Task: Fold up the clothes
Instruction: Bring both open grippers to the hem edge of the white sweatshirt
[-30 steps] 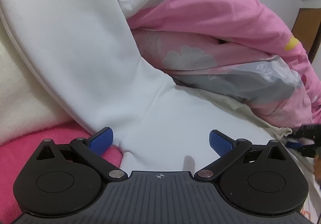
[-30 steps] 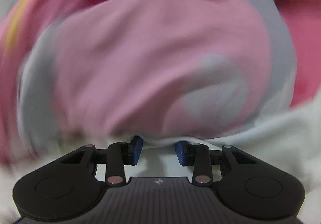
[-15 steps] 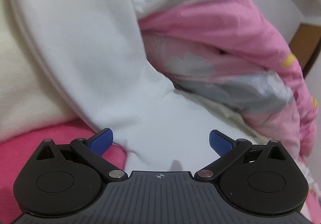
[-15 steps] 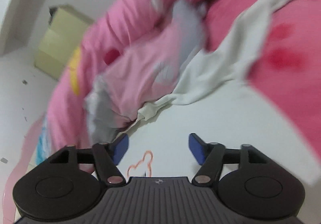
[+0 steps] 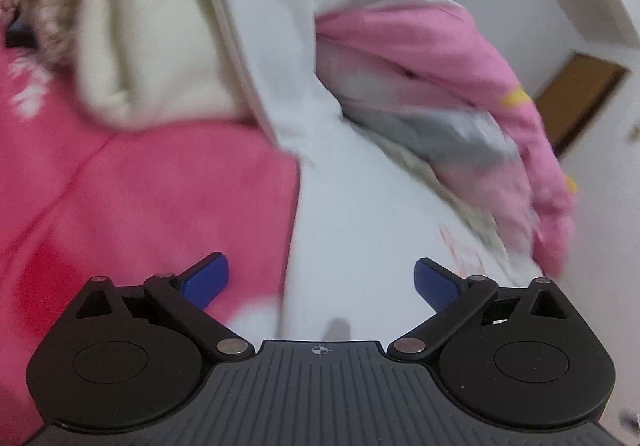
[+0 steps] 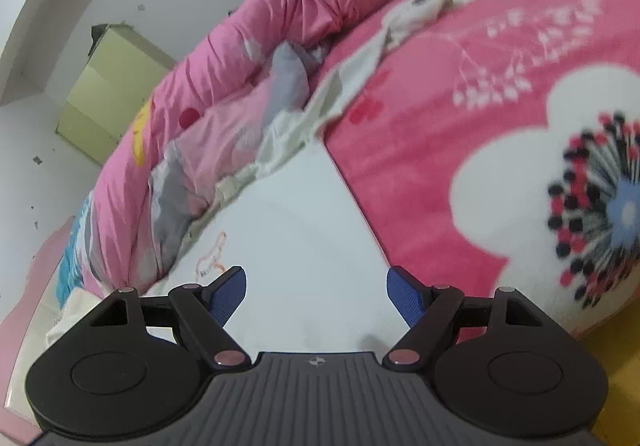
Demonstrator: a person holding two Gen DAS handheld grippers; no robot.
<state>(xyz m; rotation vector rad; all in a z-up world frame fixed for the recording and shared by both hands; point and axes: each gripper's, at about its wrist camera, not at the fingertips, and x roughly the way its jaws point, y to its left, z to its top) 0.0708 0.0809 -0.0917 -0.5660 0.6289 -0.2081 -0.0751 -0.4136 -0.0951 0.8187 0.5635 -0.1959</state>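
A white garment [image 5: 352, 214] lies flat on the pink bed blanket [image 5: 140, 198], with one part running up and away over a cream cloth [image 5: 152, 46]. My left gripper [image 5: 320, 282] is open and empty just above the garment's near edge. In the right wrist view the same white garment [image 6: 288, 230] lies flat, with a small orange line drawing [image 6: 212, 254] near its left edge. My right gripper [image 6: 316, 290] is open and empty over it.
A rolled pink and grey quilt [image 6: 224, 94] runs along the far side of the garment, also in the left wrist view [image 5: 440, 66]. The pink blanket has a white flower pattern [image 6: 560, 182]. A pale cabinet [image 6: 108, 94] and white walls stand behind.
My right gripper has opened and pulled back from the quilt, with the flat white garment now below it. My left gripper has drawn back and to the left, still open.
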